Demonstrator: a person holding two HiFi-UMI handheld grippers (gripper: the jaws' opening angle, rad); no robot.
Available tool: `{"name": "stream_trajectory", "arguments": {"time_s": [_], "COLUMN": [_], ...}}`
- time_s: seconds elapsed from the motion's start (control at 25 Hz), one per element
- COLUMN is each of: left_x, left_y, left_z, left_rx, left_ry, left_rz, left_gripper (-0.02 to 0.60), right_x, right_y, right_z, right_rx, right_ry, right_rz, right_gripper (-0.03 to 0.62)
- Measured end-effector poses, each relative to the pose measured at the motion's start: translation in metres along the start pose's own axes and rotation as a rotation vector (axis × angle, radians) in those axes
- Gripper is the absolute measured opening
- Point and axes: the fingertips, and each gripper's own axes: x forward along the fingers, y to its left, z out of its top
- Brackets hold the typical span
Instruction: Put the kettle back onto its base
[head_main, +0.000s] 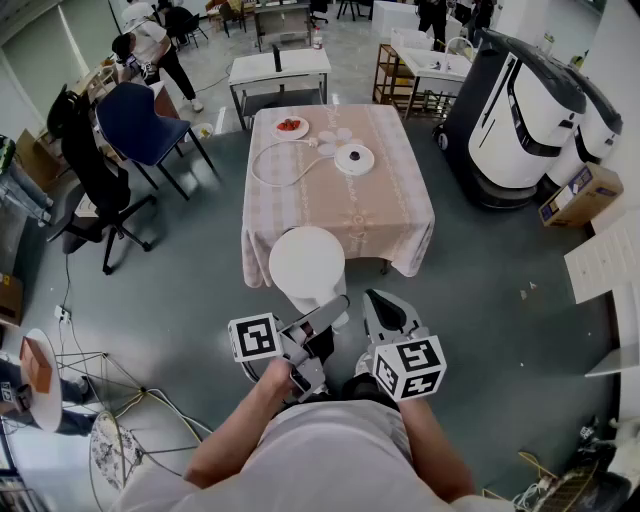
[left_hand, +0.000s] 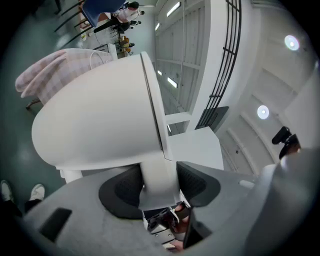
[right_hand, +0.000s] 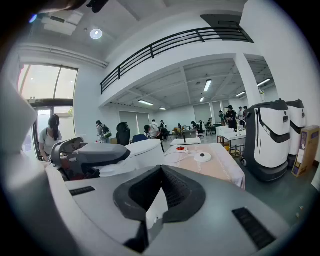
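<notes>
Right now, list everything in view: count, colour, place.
kettle: one, white, before the table's near edge
kettle base: one, white, dark centre, on the table
cord: one, white, looped left of the base
plate: one, white, red food, table's far left
table: one, pale checked cloth, centre
blue chair: one, left
black chair: one, left
machines: two, white-black, right
left tongs: grey, clamping the kettle's handle
right tongs: grey, closed, empty
</notes>
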Motion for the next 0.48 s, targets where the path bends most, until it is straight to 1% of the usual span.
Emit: {"name": "stream_trajectory", "arguments": {"time_s": [0.12, 0.28, 0.48], "left_x": [-0.0008, -0.0012, -0.0014], "left_y": [0.0001, -0.0028, -0.0052], "left_z": [0.0016, 0.0012, 0.0006], "left_rx": [0.013, 0.007, 0.013], "left_ry": [0.002, 0.013, 0.038], "left_rz": [-0.001, -0.015, -0.032], "left_gripper": [0.212, 0.212, 0.212], "right_x": [-0.0020, -0.0045, -0.0036], "right_y": [0.0010, 0.0007, 0.0023], "right_z": [0.0007, 0.0045, 0.0059], "right_rx": [-0.004, 0.001, -0.011], "right_ry": [-0.005, -0.026, -0.024], "right_rz": [-0.001, -0.013, -0.024], "right_gripper": [0.005, 0.005, 0.005]}}
